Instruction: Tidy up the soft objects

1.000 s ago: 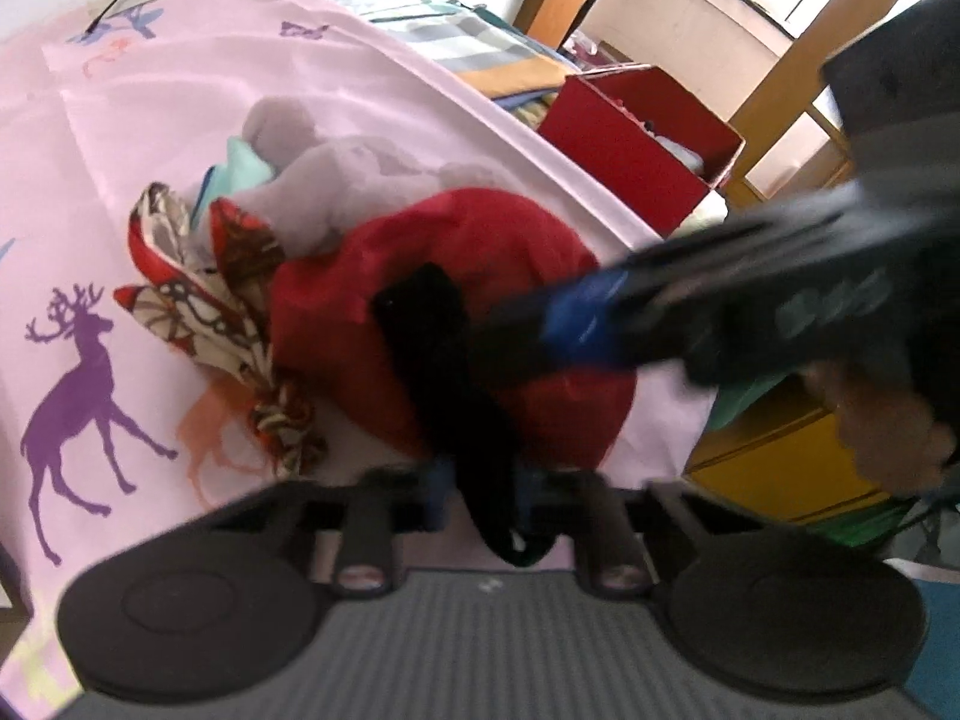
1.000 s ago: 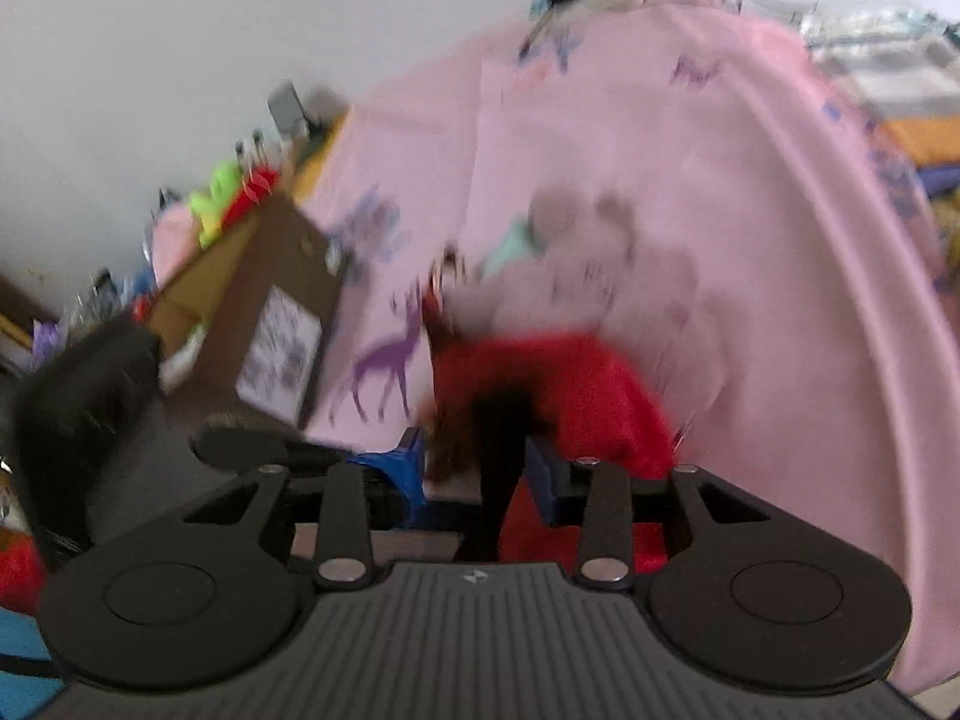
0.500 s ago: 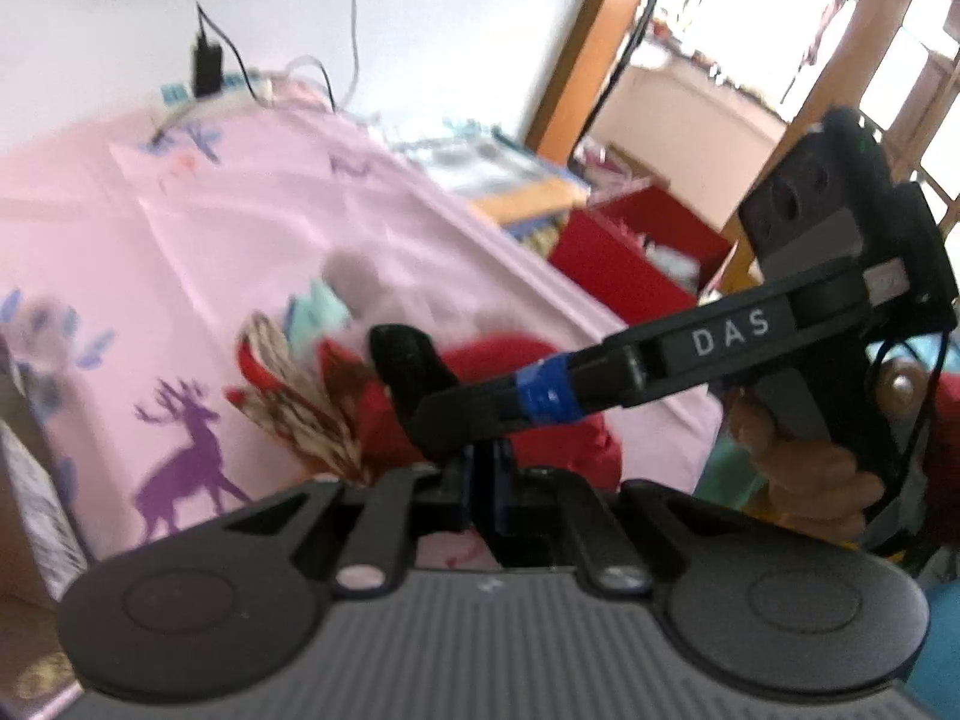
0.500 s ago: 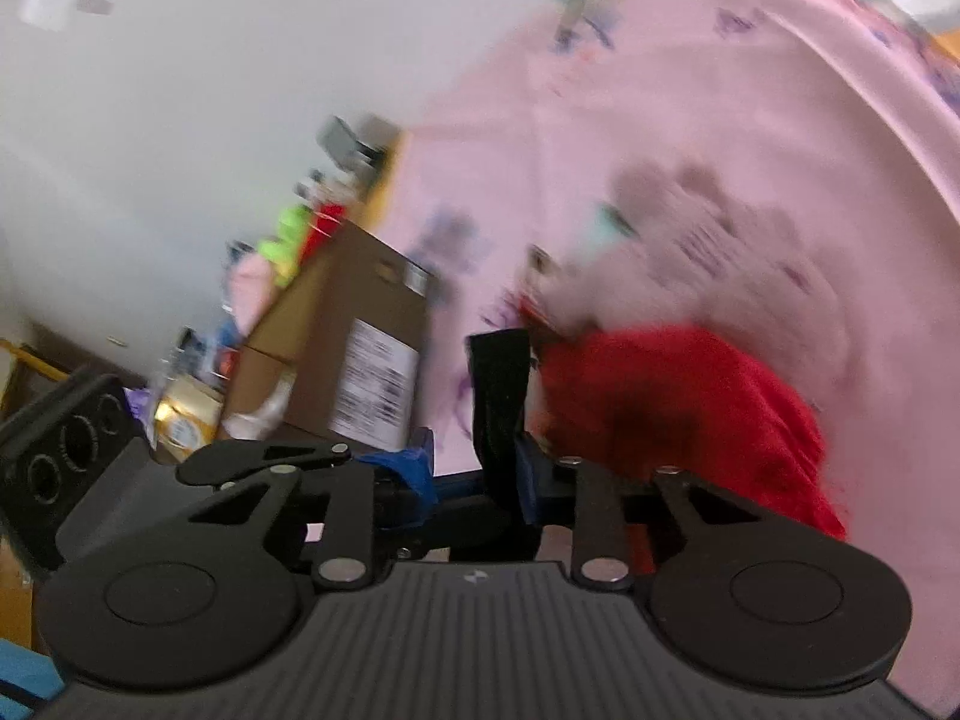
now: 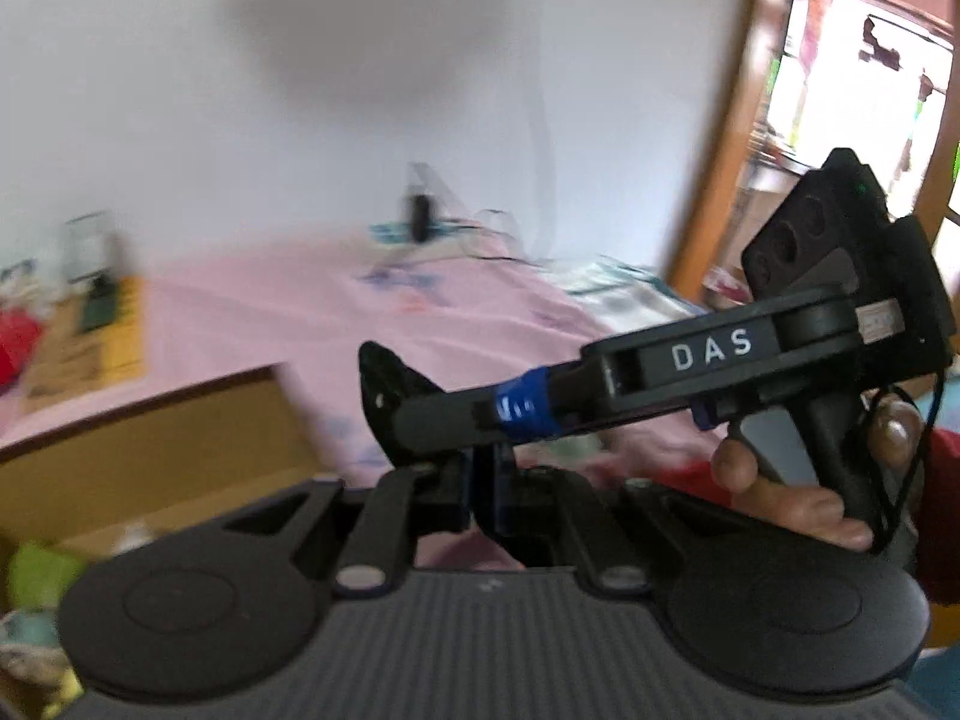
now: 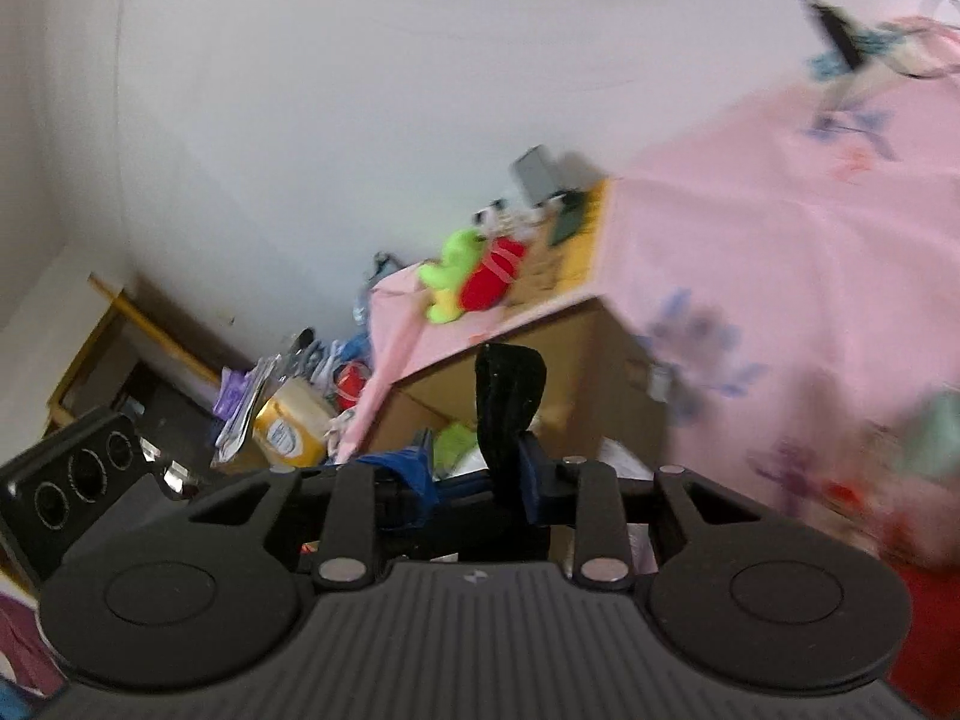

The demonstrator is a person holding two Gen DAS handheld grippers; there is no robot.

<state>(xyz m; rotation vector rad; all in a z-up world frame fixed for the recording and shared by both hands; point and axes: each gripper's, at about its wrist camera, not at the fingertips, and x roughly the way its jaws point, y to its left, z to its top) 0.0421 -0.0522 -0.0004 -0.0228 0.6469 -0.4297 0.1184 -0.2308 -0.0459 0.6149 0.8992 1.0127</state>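
In the left wrist view, the left gripper (image 5: 480,480) has its jaws closed together; whether it holds anything I cannot tell. The right gripper (image 5: 390,396) crosses just above it. A cardboard box (image 5: 150,450) stands at the pink cloth's (image 5: 300,312) left edge.

In the right wrist view, the right gripper (image 6: 510,420) pinches a black strap (image 6: 507,402). The red soft object (image 6: 936,618), blurred, lies at the cloth's near right edge.

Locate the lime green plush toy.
Right wrist view, left of centre: the lime green plush toy lies on the pink cloth, touching a red plush.
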